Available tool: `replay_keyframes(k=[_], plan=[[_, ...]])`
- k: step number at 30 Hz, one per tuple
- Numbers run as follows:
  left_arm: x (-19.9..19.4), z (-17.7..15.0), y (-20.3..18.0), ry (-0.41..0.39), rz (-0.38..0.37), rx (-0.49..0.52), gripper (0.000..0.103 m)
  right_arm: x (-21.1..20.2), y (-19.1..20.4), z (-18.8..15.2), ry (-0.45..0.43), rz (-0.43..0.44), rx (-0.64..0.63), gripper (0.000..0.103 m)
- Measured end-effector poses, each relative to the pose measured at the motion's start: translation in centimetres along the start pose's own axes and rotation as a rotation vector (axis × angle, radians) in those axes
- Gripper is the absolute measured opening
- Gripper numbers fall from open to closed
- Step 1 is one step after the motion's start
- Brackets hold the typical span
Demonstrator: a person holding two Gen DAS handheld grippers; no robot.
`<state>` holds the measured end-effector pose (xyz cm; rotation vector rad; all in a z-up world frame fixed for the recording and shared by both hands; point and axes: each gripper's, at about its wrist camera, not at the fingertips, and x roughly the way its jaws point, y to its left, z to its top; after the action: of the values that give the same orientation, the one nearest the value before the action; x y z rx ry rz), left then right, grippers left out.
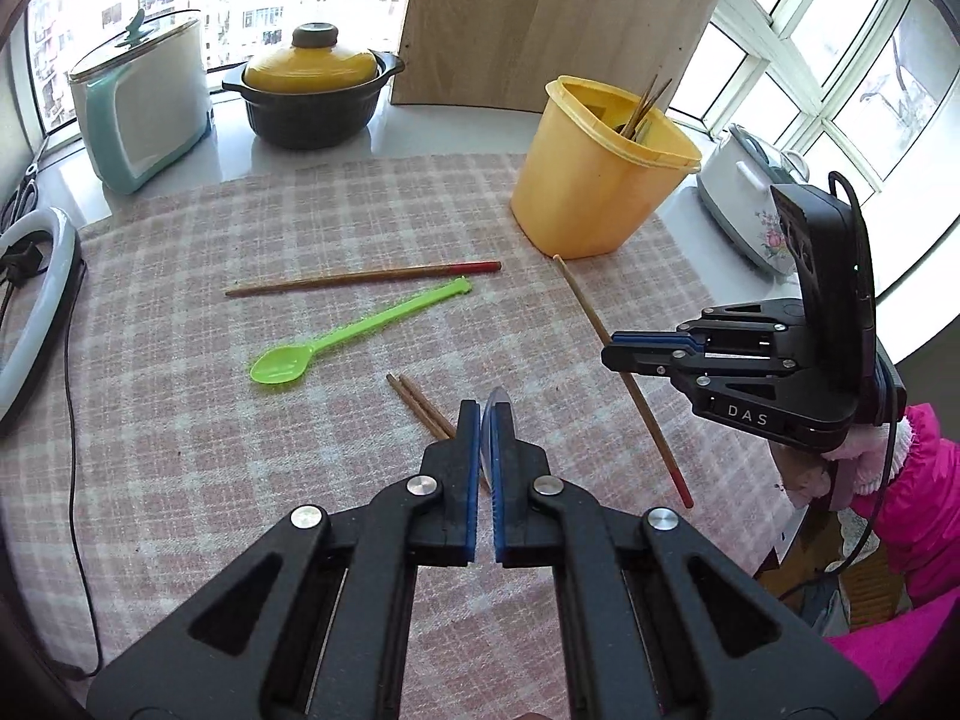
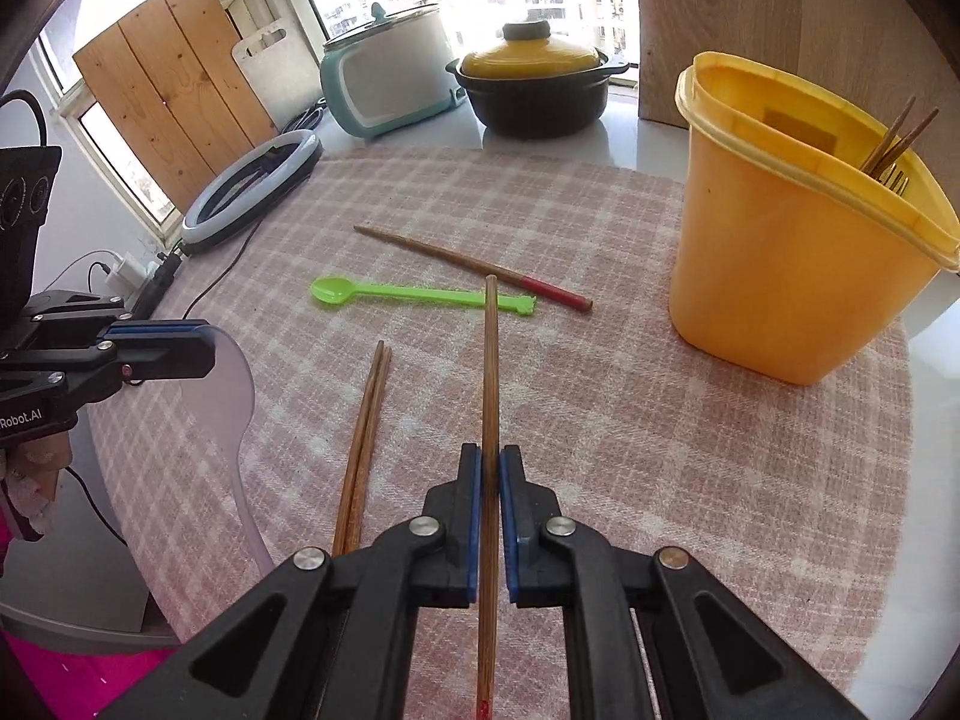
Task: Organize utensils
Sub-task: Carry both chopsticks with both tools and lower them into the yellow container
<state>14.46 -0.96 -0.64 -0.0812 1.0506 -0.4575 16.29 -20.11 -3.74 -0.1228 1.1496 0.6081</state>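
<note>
Chopstick (image 2: 491,384) pinched in right tool (image 2: 491,468) — left tool (image 1: 486,426) grips spatula (image 2: 231,396) (translucent).

a round table (image 2: 600,420) with a pink and white checked cloth (image 1: 240,450) and things lying on it

on the cloth lie a green spoon (image 1: 336,342), one chopstick with a red end (image 1: 360,279) just behind the spoon, and two chopsticks side by side (image 2: 363,450) near the front — a yellow tub (image 2: 798,252) stands at the far right edge. past the cloth, on the white top, sit a black pot with a yellow lid (image 1: 312,90), a blue and white cooker (image 1: 141,102) and a ring light (image 2: 252,186) on the left.
</note>
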Motion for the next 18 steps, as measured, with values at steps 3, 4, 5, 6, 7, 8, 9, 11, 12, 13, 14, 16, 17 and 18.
replay_keyframes(k=[3, 4, 5, 6, 7, 8, 9, 11, 12, 13, 14, 16, 17, 18], plan=[[-0.7, 1.3, -0.6, -0.034, -0.001, 0.027, 0.0, -1.6, -0.4, 0.4, -0.046, -0.011, 0.01, 0.003], [-0.9, 1.8, -0.7, -0.043, -0.004, 0.032, 0.0, -2.2, -0.6, 0.6, -0.062, -0.016, 0.014, 0.003], [-1.2, 2.3, -0.9, -0.054, -0.006, 0.036, 0.0, -2.7, -0.7, 0.9, -0.076, -0.02, 0.018, 0.003], [-1.3, 2.8, -1.0, -0.064, -0.008, 0.04, 0.0, -3.3, -0.9, 1.1, -0.091, -0.024, 0.022, 0.003], [-1.4, 3.2, -1.1, -0.072, -0.012, 0.043, 0.0, -3.9, -1.2, 1.4, -0.107, -0.028, 0.026, 0.003], [-1.4, 3.7, -1.4, -0.081, -0.018, 0.047, 0.0, -4.5, -1.4, 1.6, -0.121, -0.033, 0.03, 0.003], [-1.4, 4.1, -1.5, -0.088, -0.021, 0.052, 0.0, -5.0, -1.6, 1.8, -0.135, -0.038, 0.035, 0.003], [-1.3, 4.9, -1.9, -0.1, -0.026, 0.063, 0.0, -6.1, -2.1, 2.1, -0.162, -0.047, 0.046, 0.003], [-1.2, 5.3, -2.1, -0.105, -0.029, 0.068, 0.0, -6.5, -2.3, 2.3, -0.174, -0.051, 0.051, 0.003], [-1.1, 5.7, -2.2, -0.11, -0.032, 0.072, 0.0, -7.0, -2.5, 2.5, -0.186, -0.054, 0.054, 0.003], [-1.0, 6.0, -2.3, -0.111, -0.036, 0.074, 0.0, -7.5, -2.7, 2.7, -0.201, -0.061, 0.061, 0.003], [-0.7, 6.7, -2.5, -0.111, -0.042, 0.078, 0.0, -8.2, -3.0, 3.0, -0.218, -0.077, 0.065, 0.003], [-0.6, 7.0, -2.5, -0.112, -0.04, 0.08, 0.0, -8.6, -3.1, 3.1, -0.231, -0.086, 0.068, 0.003], [-0.5, 7.4, -2.5, -0.118, -0.043, 0.081, 0.0, -9.0, -3.3, 3.3, -0.243, -0.092, 0.071, 0.003]])
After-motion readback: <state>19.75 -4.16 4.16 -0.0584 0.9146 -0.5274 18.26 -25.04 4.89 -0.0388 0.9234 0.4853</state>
